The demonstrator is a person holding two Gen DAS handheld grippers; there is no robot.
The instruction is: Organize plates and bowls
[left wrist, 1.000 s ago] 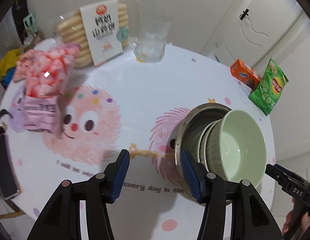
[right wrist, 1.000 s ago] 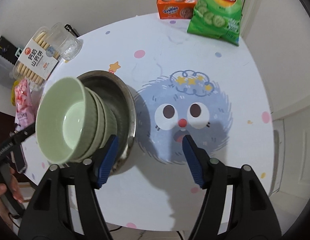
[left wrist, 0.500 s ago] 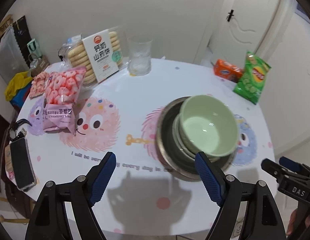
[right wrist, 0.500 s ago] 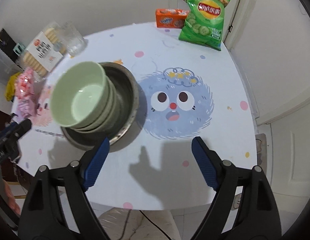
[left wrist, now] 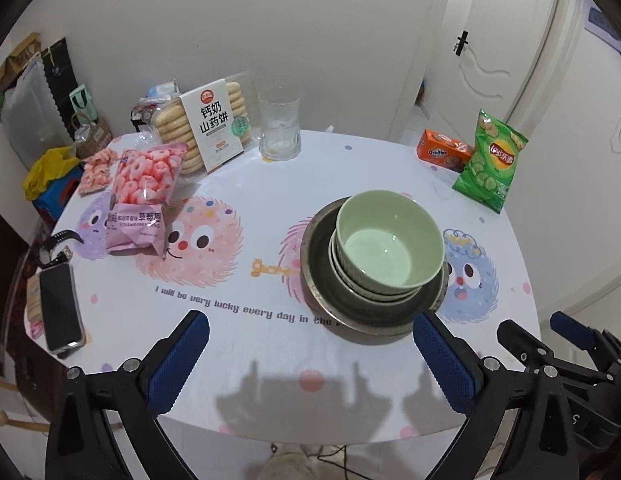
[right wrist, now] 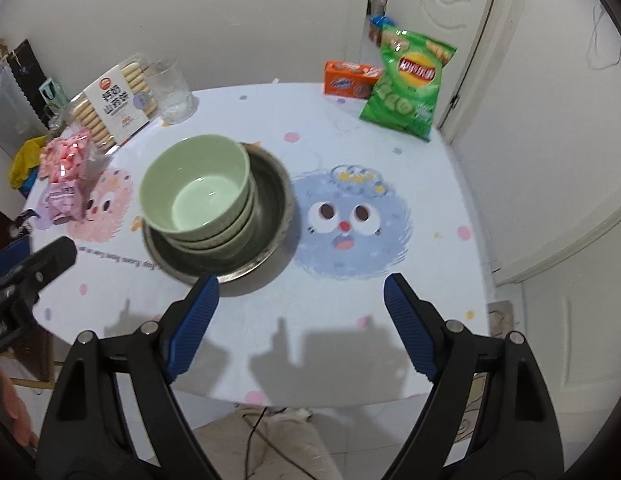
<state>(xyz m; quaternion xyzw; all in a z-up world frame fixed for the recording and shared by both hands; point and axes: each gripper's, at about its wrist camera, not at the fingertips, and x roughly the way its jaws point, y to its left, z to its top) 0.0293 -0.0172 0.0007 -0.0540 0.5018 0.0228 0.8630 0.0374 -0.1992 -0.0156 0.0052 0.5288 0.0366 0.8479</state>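
On metal plate (left wrist: 322, 280), stacked green bowls (left wrist: 390, 236)

A stack of bowls (left wrist: 390, 248) sits inside a metal dish (left wrist: 322, 280) near the middle of the surface (left wrist: 270, 184). Left of the dish lies a bag of ring snacks (left wrist: 144, 196), and a phone (left wrist: 60, 312) lies at the left edge, nearer the viewer. Behind the bag stands a biscuit box (left wrist: 212, 128), with a glass (left wrist: 279, 128) just to its right. At the far right, a chip bag (left wrist: 492, 160) stands beside a small box (left wrist: 442, 154). Both tools hang above the near edge.
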